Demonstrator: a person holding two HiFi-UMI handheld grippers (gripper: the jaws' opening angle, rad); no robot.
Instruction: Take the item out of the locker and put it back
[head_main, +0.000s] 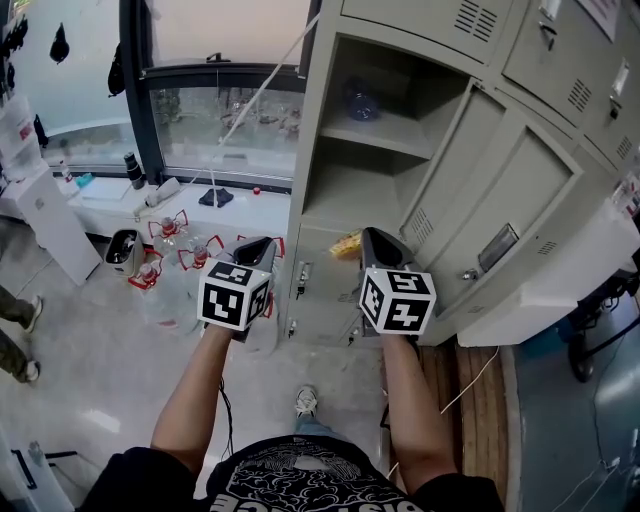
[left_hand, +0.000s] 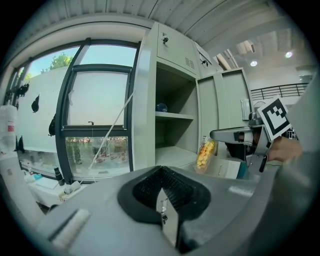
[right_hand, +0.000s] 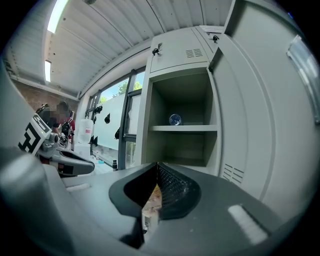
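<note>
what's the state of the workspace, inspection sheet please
surface: locker open, lower shelf bare
job's things: yellow snack bag held in front of the locker; blue object on upper shelf
clutter: water jugs on the floor
grippers: left gripper shut, empty; right gripper shut on the bag
cables: white cord slanting across the window
surroundings: another person's shoes at left

Locker was pale beige-grey. Bag showed yellow thru clear wrap. Left gripper & right gripper: grey, blk pads, blk/wht square-pattern cubes. Shelf item was blue. Shirt blk w/ wht print.
</note>
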